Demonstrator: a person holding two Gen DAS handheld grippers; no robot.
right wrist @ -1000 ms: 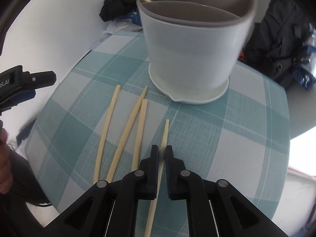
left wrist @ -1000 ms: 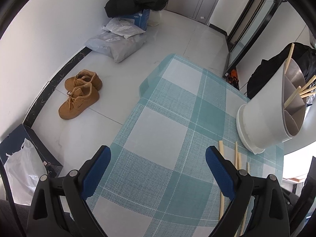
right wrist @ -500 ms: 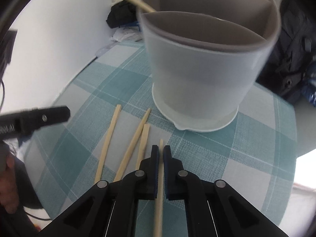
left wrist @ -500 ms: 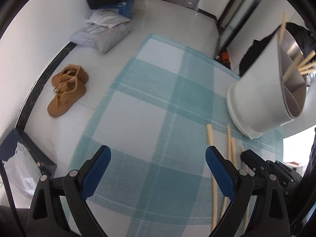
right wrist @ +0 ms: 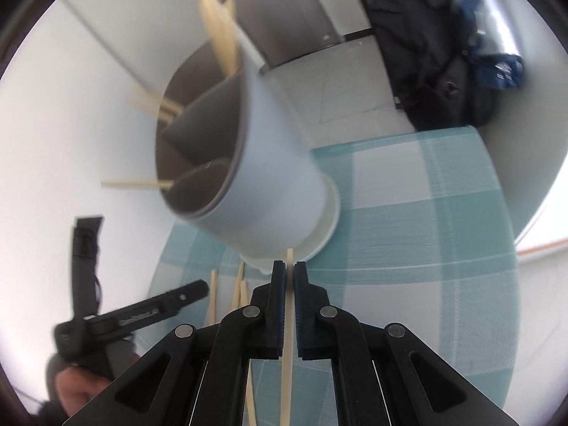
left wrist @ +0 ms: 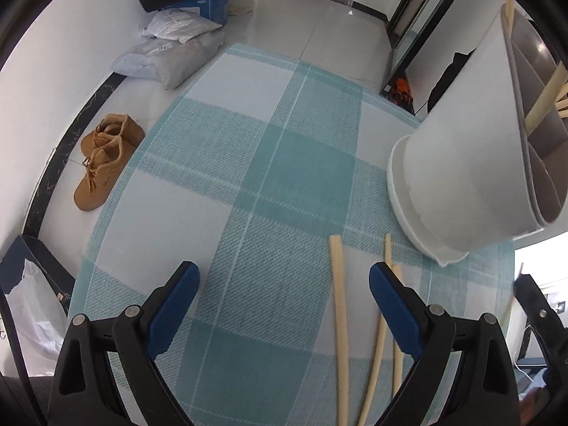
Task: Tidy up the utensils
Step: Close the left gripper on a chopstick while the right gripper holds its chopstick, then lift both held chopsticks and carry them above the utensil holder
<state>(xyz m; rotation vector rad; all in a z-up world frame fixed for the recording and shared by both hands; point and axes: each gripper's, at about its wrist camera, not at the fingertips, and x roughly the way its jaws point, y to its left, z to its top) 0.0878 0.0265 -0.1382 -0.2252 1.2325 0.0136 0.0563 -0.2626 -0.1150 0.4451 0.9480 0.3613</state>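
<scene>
Left wrist view, lower left to right: left tongs [left wrist: 280, 289] spread wide over the teal-and-white checked cloth surface [left wrist: 248, 177], pinching nothing — hovering low, probably kept free to take one of the loose sticks. Just inside and under the right blue pad [left wrist: 394, 305], three pale wooden chopsticks [left wrist: 339, 305] lying flat on the cloth, roughly parallel, ends toward the holder. At right edge, white round utensil holder with grey dividers [left wrist: 461, 163], standing on the cloth, some sticks already in its compartments.

Right wrist view: at lower left, the other handheld tool; at centre, right tongs [right wrist: 289, 285] pressed together on a single pale chopstick [right wrist: 287, 372], shaft running back between the pads, tip poking out just short of the holder's base [right wrist: 284, 191]. Gripped mid-length, seemingly for lifting clear of the cloth and tipping upright — likely bound for a compartment.
</scene>
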